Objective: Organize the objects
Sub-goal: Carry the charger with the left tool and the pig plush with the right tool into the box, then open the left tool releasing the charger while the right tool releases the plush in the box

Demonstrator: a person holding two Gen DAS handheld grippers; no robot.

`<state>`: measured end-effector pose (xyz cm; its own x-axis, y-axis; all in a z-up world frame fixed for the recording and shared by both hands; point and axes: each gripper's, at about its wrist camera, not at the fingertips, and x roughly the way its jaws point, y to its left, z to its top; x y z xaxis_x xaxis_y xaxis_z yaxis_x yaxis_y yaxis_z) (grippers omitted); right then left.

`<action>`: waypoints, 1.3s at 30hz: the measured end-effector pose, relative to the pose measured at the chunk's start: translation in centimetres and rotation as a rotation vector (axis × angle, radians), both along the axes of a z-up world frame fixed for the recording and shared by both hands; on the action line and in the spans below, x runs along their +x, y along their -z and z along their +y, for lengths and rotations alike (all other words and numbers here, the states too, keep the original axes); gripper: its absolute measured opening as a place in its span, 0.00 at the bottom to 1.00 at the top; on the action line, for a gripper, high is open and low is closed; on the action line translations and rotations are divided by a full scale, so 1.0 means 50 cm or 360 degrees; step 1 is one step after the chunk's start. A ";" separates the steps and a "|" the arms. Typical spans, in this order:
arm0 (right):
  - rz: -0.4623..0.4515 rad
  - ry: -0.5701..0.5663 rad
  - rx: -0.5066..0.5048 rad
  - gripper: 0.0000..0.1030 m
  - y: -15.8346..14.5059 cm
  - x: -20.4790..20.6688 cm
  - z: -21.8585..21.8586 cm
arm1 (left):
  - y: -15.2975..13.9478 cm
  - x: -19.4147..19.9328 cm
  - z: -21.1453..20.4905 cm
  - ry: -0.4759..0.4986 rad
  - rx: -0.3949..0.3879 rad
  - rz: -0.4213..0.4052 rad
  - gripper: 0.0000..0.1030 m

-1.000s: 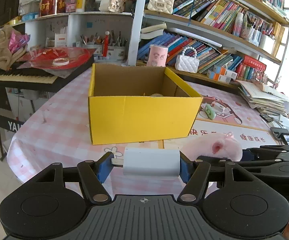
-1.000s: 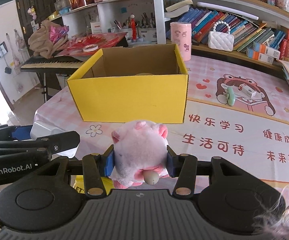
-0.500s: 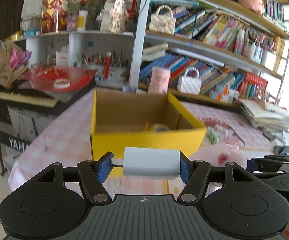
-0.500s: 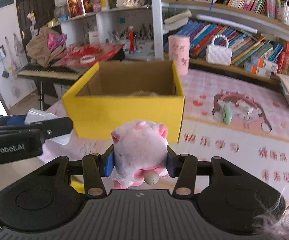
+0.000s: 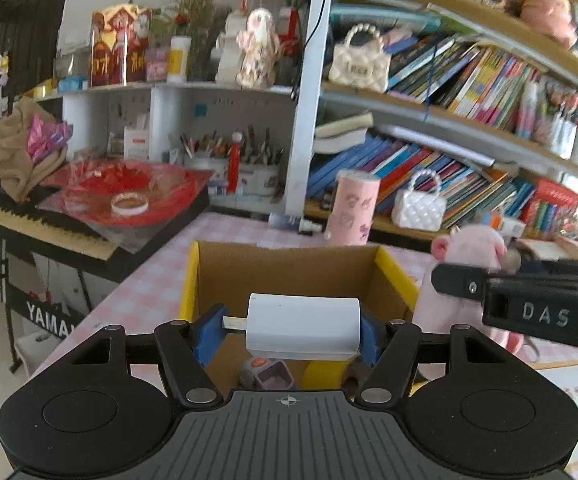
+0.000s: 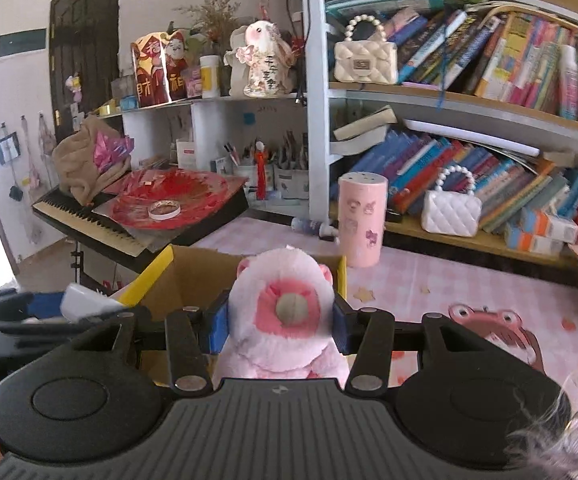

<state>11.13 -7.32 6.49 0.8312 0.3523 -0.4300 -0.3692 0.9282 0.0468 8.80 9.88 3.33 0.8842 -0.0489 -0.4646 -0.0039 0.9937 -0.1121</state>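
Note:
My left gripper [image 5: 289, 334] is shut on a white charger block [image 5: 303, 328] and holds it over the open yellow cardboard box [image 5: 295, 276]. Small items lie on the box floor, among them a yellow roll [image 5: 325, 374]. My right gripper [image 6: 280, 326] is shut on a pink plush toy [image 6: 283, 316] and holds it above the box's near right part [image 6: 185, 276]. The plush also shows in the left wrist view [image 5: 469, 248], to the right of the box. The left gripper with the charger shows at the left of the right wrist view [image 6: 85, 300].
The box stands on a pink checked tablecloth [image 6: 429, 276]. A pink cylinder [image 6: 359, 220] and a white handbag [image 6: 451, 210] stand behind it before bookshelves. A keyboard [image 5: 37, 228] with red wrapping stands left, past the table edge.
Both grippers have risen and moved forward, from in front of the box to over its opening. Each still holds its object. The plush has turned in the right gripper.

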 end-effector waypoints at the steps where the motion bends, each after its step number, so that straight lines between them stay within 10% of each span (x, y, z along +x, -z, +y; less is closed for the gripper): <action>1: 0.0005 -0.0019 -0.0011 0.45 0.002 0.015 0.003 | 0.007 0.011 -0.004 -0.0007 0.0006 0.0014 0.63; 30: 0.0267 -0.0467 -0.0270 0.46 0.126 0.243 0.144 | 0.101 0.111 -0.046 -0.0079 0.0224 0.0305 0.64; 39: 0.0247 -0.0459 -0.0188 0.70 0.111 0.223 0.136 | 0.071 0.071 -0.041 -0.0088 0.0210 0.0209 0.70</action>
<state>22.27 -0.50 0.93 0.6264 0.5035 -0.5951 -0.6140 0.7890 0.0214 12.35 7.80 -0.23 0.8153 0.0668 -0.5752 -0.0646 0.9976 0.0244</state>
